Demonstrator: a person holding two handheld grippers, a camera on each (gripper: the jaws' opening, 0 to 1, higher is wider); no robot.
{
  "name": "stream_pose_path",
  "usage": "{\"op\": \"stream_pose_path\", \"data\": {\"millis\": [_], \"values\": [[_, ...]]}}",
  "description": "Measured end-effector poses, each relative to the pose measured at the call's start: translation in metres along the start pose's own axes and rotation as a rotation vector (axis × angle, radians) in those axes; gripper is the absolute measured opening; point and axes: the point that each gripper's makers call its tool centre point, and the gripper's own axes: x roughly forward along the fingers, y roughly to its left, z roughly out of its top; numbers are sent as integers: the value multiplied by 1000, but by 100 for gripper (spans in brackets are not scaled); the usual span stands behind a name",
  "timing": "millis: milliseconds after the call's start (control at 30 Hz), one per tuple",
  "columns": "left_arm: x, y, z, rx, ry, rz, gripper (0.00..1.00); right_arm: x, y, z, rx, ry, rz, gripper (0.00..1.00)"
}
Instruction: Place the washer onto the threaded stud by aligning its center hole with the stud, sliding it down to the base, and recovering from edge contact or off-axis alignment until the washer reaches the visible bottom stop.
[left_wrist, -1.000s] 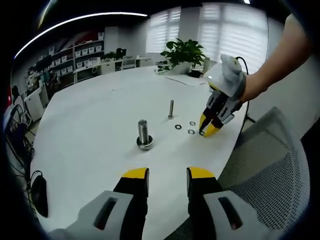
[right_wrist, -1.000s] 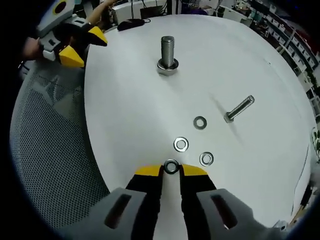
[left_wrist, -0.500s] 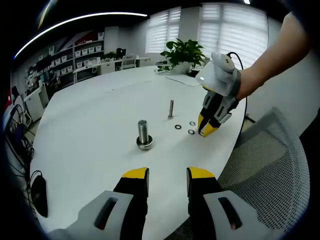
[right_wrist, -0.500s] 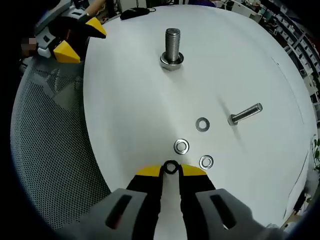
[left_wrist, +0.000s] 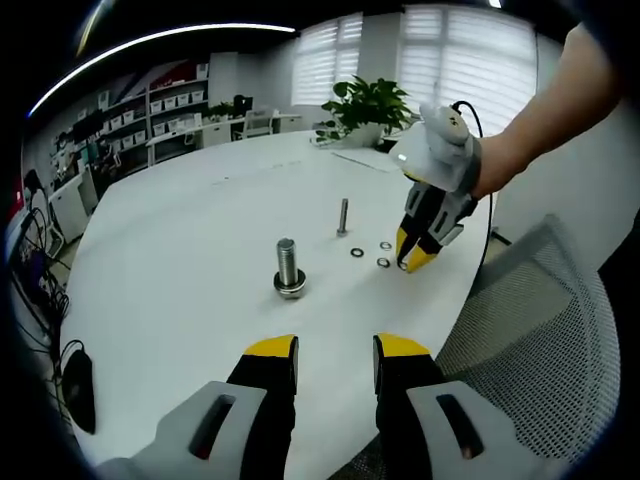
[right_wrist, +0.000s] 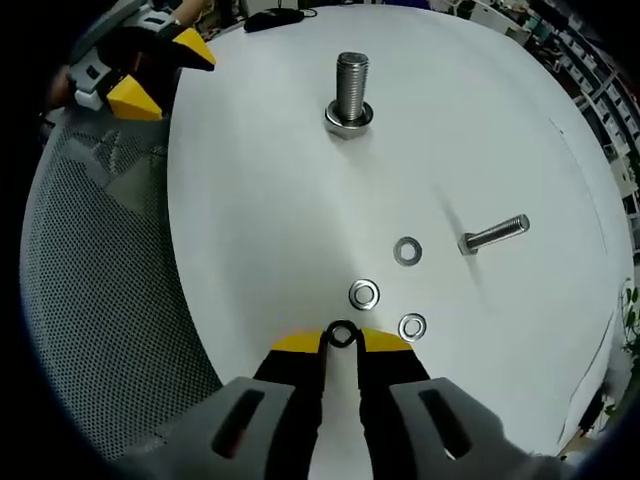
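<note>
A thick threaded stud (left_wrist: 288, 268) (right_wrist: 351, 92) stands upright on the white round table (left_wrist: 200, 250), with a washer around its base. My right gripper (right_wrist: 342, 337) (left_wrist: 405, 262) is shut on a small washer (right_wrist: 342, 334), pinched between its yellow tips and lifted just above the table near the right edge. Three more washers (right_wrist: 363, 294) (right_wrist: 407, 251) (right_wrist: 412, 326) lie on the table beside it. My left gripper (left_wrist: 335, 350) hovers open at the near table edge, nothing between its fingers, well short of the stud.
A thinner bolt (left_wrist: 342, 217) (right_wrist: 494, 234) stands behind the washers. A mesh chair (left_wrist: 545, 330) (right_wrist: 100, 290) sits at the table's edge. A potted plant (left_wrist: 368, 105) and papers are at the far side, a black mouse (left_wrist: 78, 385) at the left.
My right gripper has lifted slightly off the table with the washer held. The left gripper has stayed where it was.
</note>
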Motion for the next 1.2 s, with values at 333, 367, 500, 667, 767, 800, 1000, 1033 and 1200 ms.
{"op": "stream_pose_path", "data": {"millis": [333, 367, 500, 667, 767, 800, 1000, 1033, 1200], "values": [[0, -1, -1, 2, 2, -3, 28, -5, -6, 5, 63, -16, 4, 13], [0, -1, -1, 3, 2, -2, 28, -6, -6, 6, 63, -17, 4, 13], [-1, -1, -1, 4, 0, -2, 28, -14, -12, 10, 58, -26, -2, 13], [-1, 0, 0, 3, -2, -1, 28, -25, -25, 16, 63, -40, -17, 13], [-1, 0, 0, 3, -3, -2, 28, -29, -31, 19, 58, -45, -26, 13], [-1, 0, 0, 4, -4, -1, 28, -30, -34, 20, 56, -45, -29, 13], [-1, 0, 1, 2, -8, 0, 28, -39, -47, 27, 54, -54, -45, 13], [-1, 1, 1, 1, -7, 0, 28, -40, -49, 28, 55, -54, -46, 13], [-2, 1, 1, 0, -7, 0, 28, -42, -57, 35, 49, -63, -54, 13]]}}
